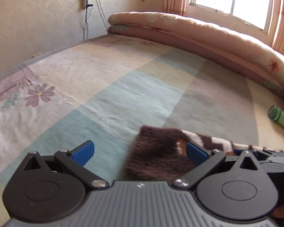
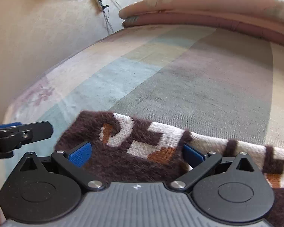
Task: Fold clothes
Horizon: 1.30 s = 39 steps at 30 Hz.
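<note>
Left wrist view
Left gripper point(image 1: 140, 154): two blue ribbed pads, spread wide apart.
Garment point(image 1: 157, 157): one fuzzy dark-brown knit, lower centre, its corner lying between the pads.
Bedsheet point(image 1: 123, 87): flat woven pastel blocks.
Bottle point(image 1: 281, 118): one, green, right edge.

Right wrist view
Right gripper point(image 2: 137, 154): fingers apart, nothing clamped.
Garment point(image 2: 142, 143): shaggy brown with white and orange blocks, across the lower frame.
Left gripper point(image 2: 19, 130): left edge; state unclear here.

Each set of tongs had a ribbed grey housing with a small star mark at its front edge. The left tongs point(image 1: 140, 154) and right tongs point(image 2: 136, 154) alike carried two round black discs, black linkage arms pinned with silver screws, and blue textured pads point(image 2: 80, 154).
</note>
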Each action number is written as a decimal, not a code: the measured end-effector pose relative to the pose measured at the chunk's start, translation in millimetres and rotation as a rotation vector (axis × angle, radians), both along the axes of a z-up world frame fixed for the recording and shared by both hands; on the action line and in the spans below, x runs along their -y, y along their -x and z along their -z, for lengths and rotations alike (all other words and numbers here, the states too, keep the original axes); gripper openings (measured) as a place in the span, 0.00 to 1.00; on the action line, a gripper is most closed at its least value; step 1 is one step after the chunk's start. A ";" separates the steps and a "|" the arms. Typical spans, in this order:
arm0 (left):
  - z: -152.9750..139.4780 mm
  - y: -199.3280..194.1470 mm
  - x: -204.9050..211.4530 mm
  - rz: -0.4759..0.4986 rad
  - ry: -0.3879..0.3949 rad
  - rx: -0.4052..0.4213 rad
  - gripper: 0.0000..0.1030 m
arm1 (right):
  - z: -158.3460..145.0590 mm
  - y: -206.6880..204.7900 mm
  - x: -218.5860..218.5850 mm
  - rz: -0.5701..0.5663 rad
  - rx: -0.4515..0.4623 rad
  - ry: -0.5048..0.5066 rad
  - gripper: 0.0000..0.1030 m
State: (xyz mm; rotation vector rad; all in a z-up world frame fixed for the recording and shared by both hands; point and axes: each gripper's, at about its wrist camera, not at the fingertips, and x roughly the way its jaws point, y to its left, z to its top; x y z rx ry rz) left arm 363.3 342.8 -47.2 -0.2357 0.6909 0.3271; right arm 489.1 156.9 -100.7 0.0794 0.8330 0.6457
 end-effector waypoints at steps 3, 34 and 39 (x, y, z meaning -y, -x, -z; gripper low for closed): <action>-0.2 -2.2 6.0 0.021 0.012 0.006 0.99 | -18.5 8.7 43.5 0.050 0.002 0.025 1.00; 12.2 -24.0 44.2 0.131 -0.016 -0.056 0.99 | 15.0 3.8 240.2 0.432 -0.056 0.076 1.00; 14.7 -27.3 46.9 0.141 -0.017 -0.063 0.99 | 9.8 8.4 216.3 0.409 -0.006 0.220 1.00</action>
